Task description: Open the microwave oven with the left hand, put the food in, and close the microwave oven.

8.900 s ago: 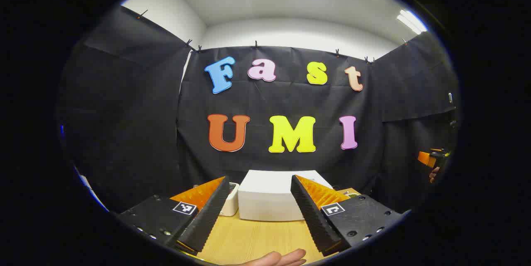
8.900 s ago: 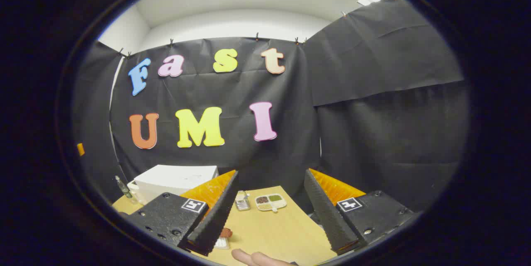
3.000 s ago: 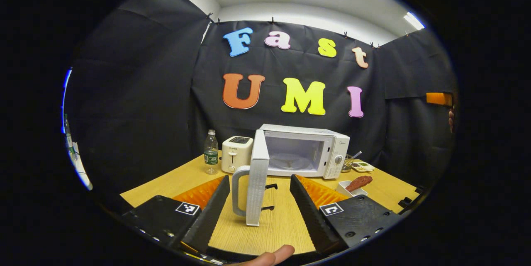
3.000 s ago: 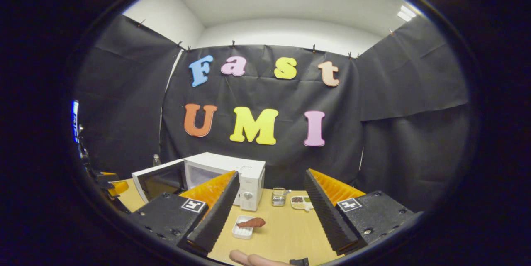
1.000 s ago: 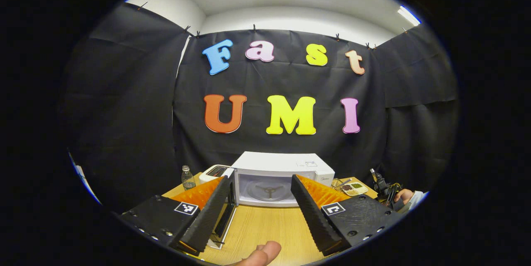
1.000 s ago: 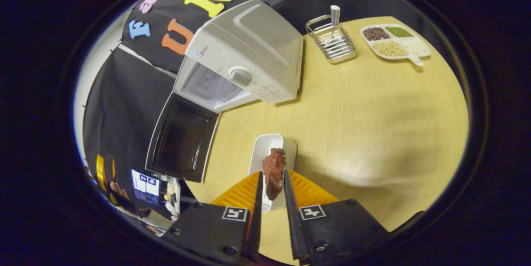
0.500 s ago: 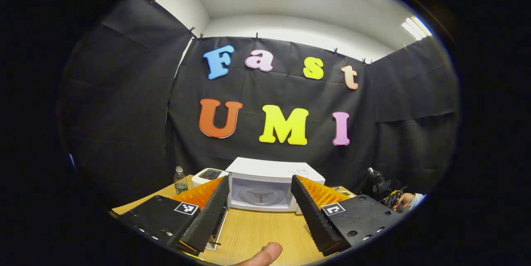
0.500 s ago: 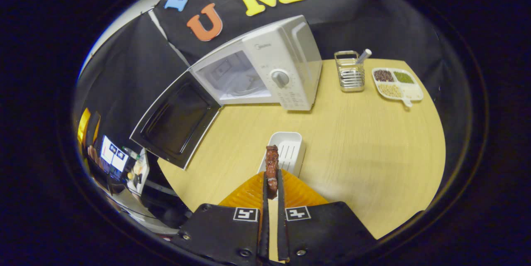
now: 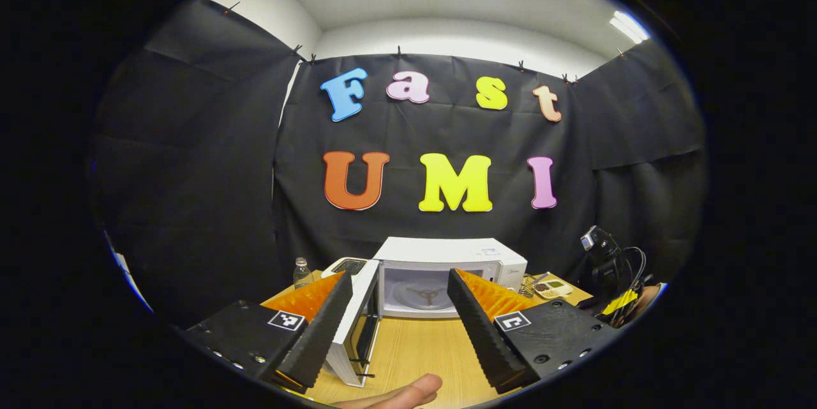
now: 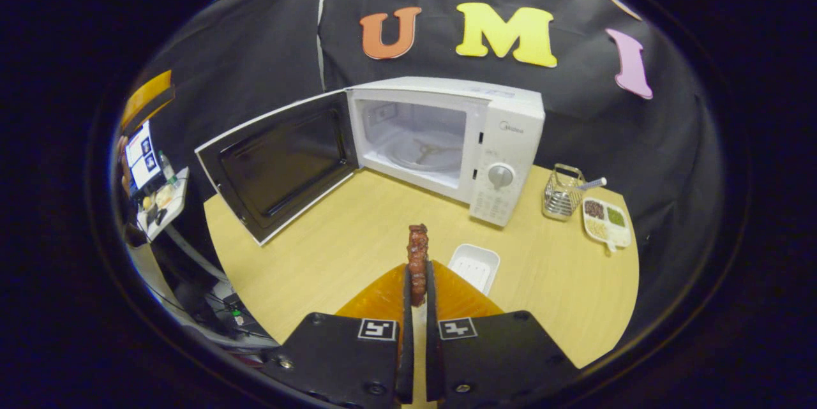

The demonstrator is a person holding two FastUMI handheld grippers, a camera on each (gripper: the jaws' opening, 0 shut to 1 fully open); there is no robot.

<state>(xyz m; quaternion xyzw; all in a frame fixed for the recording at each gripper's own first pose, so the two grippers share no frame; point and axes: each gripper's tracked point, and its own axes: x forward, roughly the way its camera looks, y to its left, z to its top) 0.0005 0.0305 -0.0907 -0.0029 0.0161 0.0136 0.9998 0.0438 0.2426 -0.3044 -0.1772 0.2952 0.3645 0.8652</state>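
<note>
Right claw [image 10: 416, 291] has lifted the meat [image 10: 418, 254] clear of the white tray [image 10: 473, 267]; half a second ago the piece hung right over the tray, now the tray sits empty on the surface [image 10: 357, 230], just beside the fingers. Claw is clamped on the meat's lower end, piece upright. View has swung up: oven [image 10: 447, 141] cavity now faces the claw, door [image 10: 281, 160] swung wide to the left, turntable bare. Left claw [image 9: 399, 316] is wide open, holding nothing, back from the oven [image 9: 450, 275]. Judgement: pick done, door done; next is carrying the meat into the cavity, then left closes the door.
</note>
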